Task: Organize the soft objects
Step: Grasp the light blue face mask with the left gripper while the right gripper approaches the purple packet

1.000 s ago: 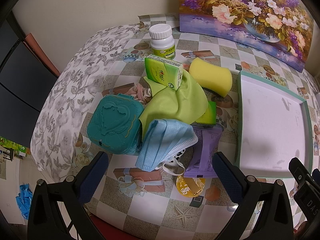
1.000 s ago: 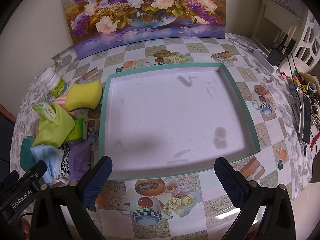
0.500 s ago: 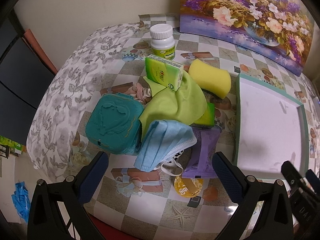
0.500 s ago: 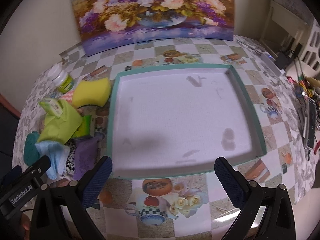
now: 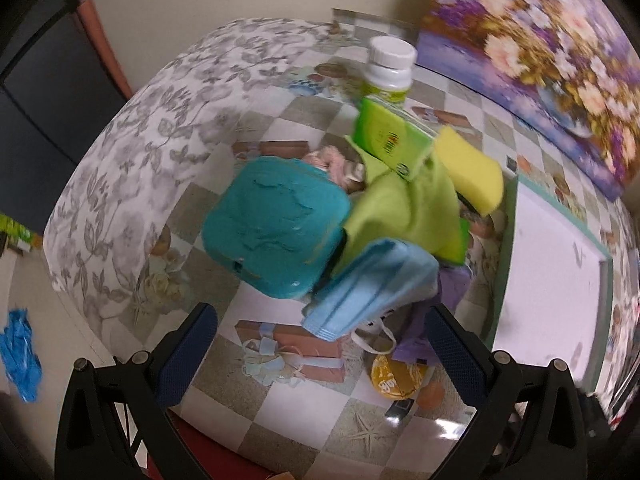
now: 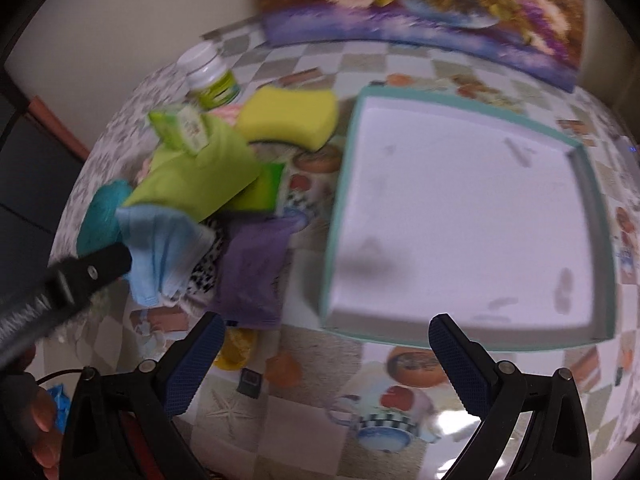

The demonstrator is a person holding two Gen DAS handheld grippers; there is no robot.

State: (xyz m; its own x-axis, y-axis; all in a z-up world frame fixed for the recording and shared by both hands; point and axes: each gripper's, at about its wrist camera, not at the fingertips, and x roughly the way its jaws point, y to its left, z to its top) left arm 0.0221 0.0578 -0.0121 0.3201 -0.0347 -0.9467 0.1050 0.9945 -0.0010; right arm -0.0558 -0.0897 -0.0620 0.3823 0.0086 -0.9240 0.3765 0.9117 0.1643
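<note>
Left gripper, jaws spread and empty, hovers nearest the blue face mask lying just ahead, slanting up-right.

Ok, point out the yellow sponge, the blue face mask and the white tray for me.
yellow sponge (image 6: 290, 118), right wrist view, middle of its top face.
blue face mask (image 5: 372, 286), left wrist view, centre of the pleated panel.
white tray (image 6: 460, 216), right wrist view, bare floor inside the teal rim.

My left gripper spread wide, folded pale-blue face mask between my fingers, teal plastic box ahead-left, yellow sponge beyond
</note>
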